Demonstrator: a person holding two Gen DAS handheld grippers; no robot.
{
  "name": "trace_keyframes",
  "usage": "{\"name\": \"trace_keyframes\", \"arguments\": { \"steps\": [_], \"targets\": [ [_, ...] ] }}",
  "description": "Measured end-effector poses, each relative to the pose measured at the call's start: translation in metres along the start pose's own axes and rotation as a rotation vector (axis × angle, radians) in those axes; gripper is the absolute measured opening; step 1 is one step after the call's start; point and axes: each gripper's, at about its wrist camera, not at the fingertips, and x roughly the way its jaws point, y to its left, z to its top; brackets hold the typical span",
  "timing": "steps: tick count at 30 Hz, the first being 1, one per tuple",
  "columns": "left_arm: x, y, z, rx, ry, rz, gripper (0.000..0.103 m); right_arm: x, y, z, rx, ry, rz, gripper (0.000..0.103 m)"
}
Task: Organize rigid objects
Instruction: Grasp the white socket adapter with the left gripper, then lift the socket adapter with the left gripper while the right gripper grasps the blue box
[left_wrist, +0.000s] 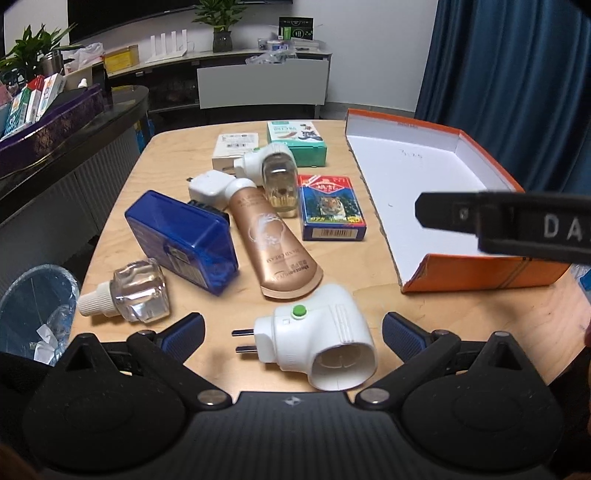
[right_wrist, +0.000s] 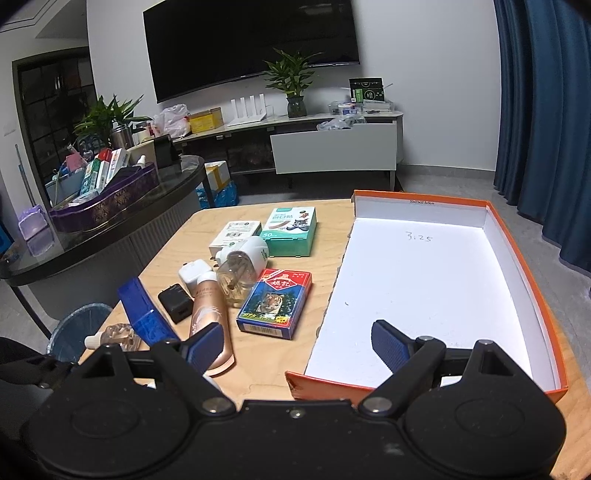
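Note:
A white plug-in heater (left_wrist: 317, 343) lies on the wooden table (left_wrist: 461, 317) between the fingers of my open left gripper (left_wrist: 293, 330), not touched. Beyond it lie a gold hand-cream tube (left_wrist: 273, 236), a blue case (left_wrist: 183, 238), a clear refill bottle (left_wrist: 138, 295), a blue card pack (left_wrist: 330, 206) and a second heater with bottle (left_wrist: 273, 173). The open orange box (right_wrist: 424, 288) with a white inside stands on the right and is empty. My right gripper (right_wrist: 299, 347) is open and empty over the box's near left corner; part of it shows in the left wrist view (left_wrist: 517, 225).
A green plaster box (right_wrist: 291, 230), a white carton (right_wrist: 236, 232), a white charger (right_wrist: 194, 275) and a black charger (right_wrist: 176, 302) lie further back. A bin (left_wrist: 33, 306) stands left of the table. A dark counter (right_wrist: 110, 236) and a TV cabinet are behind.

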Motion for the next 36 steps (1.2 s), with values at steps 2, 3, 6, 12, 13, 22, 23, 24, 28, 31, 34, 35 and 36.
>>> {"name": "trace_keyframes", "arguments": {
  "steps": [2, 3, 6, 12, 13, 22, 23, 24, 28, 31, 34, 35, 36],
  "targets": [
    [0.005, -0.004, -0.002, 0.020, -0.010, 0.015, 0.103, 0.001, 0.000, 0.000, 0.000, 0.005, -0.003, 0.102],
    [0.008, -0.006, -0.002, 0.025, -0.004, 0.020, 0.103, 0.000, 0.000, 0.000, 0.002, 0.007, -0.004, 0.102],
    [0.011, -0.009, -0.003, 0.023, 0.004, 0.023, 0.103, 0.003, -0.001, -0.001, 0.014, 0.001, 0.007, 0.102],
    [0.022, -0.011, -0.004, 0.028, 0.007, 0.039, 0.103, 0.006, -0.002, -0.003, 0.009, -0.021, 0.011, 0.102],
    [0.023, -0.012, -0.005, 0.032, 0.004, 0.044, 0.103, 0.007, -0.002, -0.003, 0.016, -0.015, 0.015, 0.102],
    [0.027, -0.010, -0.008, 0.034, -0.029, 0.061, 0.103, 0.014, -0.002, -0.007, 0.014, 0.016, 0.010, 0.102],
    [0.028, -0.010, -0.009, 0.042, -0.034, 0.058, 0.103, 0.014, -0.002, -0.007, 0.013, 0.015, 0.009, 0.102],
    [0.029, -0.011, -0.011, 0.051, -0.039, 0.055, 0.098, 0.014, -0.002, -0.007, 0.006, 0.008, 0.003, 0.102],
    [0.026, -0.007, -0.012, 0.045, -0.076, 0.040, 0.086, 0.014, -0.004, -0.008, 0.017, 0.012, 0.009, 0.102],
    [0.025, -0.004, -0.012, 0.030, -0.082, 0.028, 0.086, 0.016, -0.004, -0.008, 0.031, 0.029, 0.019, 0.102],
    [0.017, 0.001, -0.012, 0.020, -0.092, 0.032, 0.086, 0.018, 0.000, -0.007, 0.016, 0.037, 0.039, 0.102],
    [0.012, 0.003, -0.012, 0.018, -0.102, 0.046, 0.086, 0.018, 0.002, -0.006, 0.004, 0.038, 0.055, 0.102],
    [0.008, 0.007, -0.012, 0.004, -0.109, 0.060, 0.086, 0.019, 0.005, -0.006, -0.008, 0.040, 0.070, 0.102]
  ]
}}
